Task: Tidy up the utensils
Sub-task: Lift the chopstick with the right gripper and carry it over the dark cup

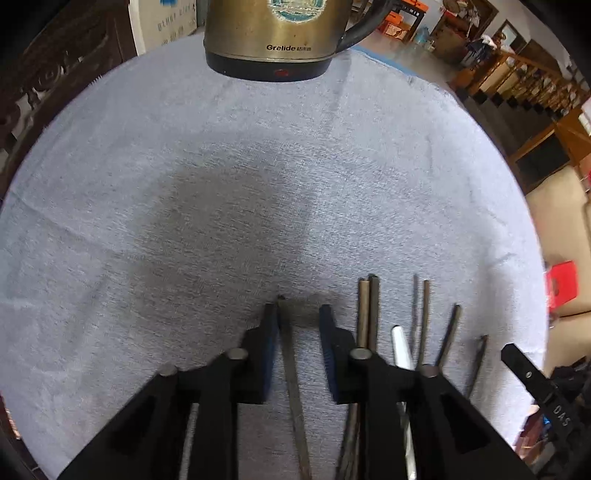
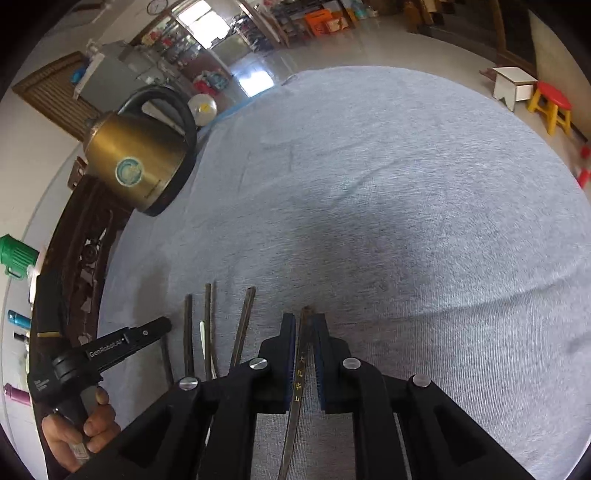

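My left tool (image 1: 298, 314) hangs low over the desk (image 1: 221, 184), which is covered in a pale blue-grey cloth. Its two fingers stand apart, with a wide gap between the blue pads. A dark chopstick (image 1: 293, 387) lies in that gap, running toward me, close against the left pad (image 1: 271, 339) and clear of the right one. I cannot tell whether the left pad actually touches it. The chopstick's far tip sits just past the fingertips.

Just to the right of this tool the other chopsticks (image 1: 369, 314) lie on the cloth roughly side by side, pointing away from me, with a white utensil handle (image 1: 402, 347) among them. The same row shows in the right wrist view, beside my left hand (image 2: 85, 428) on its grip.

My right tool (image 2: 306, 325) has its fingers drawn nearly together around a thin dark chopstick with gold characters (image 2: 297, 387). The stick runs lengthwise between the pads, its tip poking out just past the fingertips, low over the cloth. A narrow slit shows on each side, so I cannot tell whether the pads are truly pressing it.

A brass-coloured electric kettle (image 1: 273, 33) stands at the far edge of the desk, well apart from the utensils.
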Action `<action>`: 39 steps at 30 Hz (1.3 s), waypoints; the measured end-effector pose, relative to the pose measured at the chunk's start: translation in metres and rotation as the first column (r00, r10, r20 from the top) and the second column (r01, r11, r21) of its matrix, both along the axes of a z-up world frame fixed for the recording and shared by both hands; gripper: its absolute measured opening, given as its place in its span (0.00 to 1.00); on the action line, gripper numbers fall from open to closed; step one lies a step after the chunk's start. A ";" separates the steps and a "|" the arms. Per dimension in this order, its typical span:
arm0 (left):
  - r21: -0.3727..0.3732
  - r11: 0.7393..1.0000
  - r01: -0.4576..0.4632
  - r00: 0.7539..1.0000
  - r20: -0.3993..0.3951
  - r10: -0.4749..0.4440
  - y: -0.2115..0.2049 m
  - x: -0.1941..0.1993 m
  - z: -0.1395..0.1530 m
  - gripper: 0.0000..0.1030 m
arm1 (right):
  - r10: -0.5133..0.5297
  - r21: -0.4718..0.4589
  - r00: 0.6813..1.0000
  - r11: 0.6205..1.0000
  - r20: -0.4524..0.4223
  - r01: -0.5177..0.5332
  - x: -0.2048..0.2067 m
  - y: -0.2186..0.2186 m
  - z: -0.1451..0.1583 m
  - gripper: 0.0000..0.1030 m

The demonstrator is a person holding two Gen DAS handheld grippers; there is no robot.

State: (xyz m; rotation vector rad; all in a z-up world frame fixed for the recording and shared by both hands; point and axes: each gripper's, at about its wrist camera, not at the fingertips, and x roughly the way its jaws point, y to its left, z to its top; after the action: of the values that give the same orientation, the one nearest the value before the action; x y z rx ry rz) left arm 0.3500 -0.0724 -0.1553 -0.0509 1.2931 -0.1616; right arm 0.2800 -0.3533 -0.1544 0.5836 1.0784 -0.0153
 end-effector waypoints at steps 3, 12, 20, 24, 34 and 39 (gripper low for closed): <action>0.002 1.000 0.005 1.000 0.001 -0.005 -0.001 -0.005 0.000 0.06 | 0.029 -0.032 0.997 0.999 -0.072 -0.031 0.011 0.013 -0.009 0.12; -0.047 0.999 0.004 1.000 0.018 -0.003 0.023 -0.022 0.001 0.05 | 0.062 -0.317 0.992 0.944 -0.107 -0.093 0.024 0.056 -0.010 0.10; -0.083 0.996 0.027 0.973 0.230 -0.008 0.051 -0.087 0.076 0.05 | 0.050 -0.212 0.992 0.977 0.119 -0.024 -0.031 0.046 0.028 0.07; -0.102 0.994 0.048 0.914 0.406 -0.002 0.060 -0.143 0.135 0.05 | 0.050 -0.225 0.957 0.974 0.285 0.016 -0.083 0.048 0.069 0.07; -0.119 0.992 0.030 0.721 0.690 0.061 0.073 -0.268 0.206 0.05 | -0.020 -0.257 0.779 0.939 0.626 0.231 -0.211 0.082 0.138 0.07; -0.127 0.990 0.054 0.665 0.744 0.059 0.080 -0.306 0.242 0.05 | -0.022 -0.257 0.666 0.913 0.746 0.317 -0.258 0.094 0.178 0.07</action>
State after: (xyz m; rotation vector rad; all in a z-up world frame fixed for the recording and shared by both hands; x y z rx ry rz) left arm 0.0442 0.0077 0.0865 -0.0940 0.4389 -0.2395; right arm 0.0216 -0.2593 0.0239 0.2888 0.2007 -0.1392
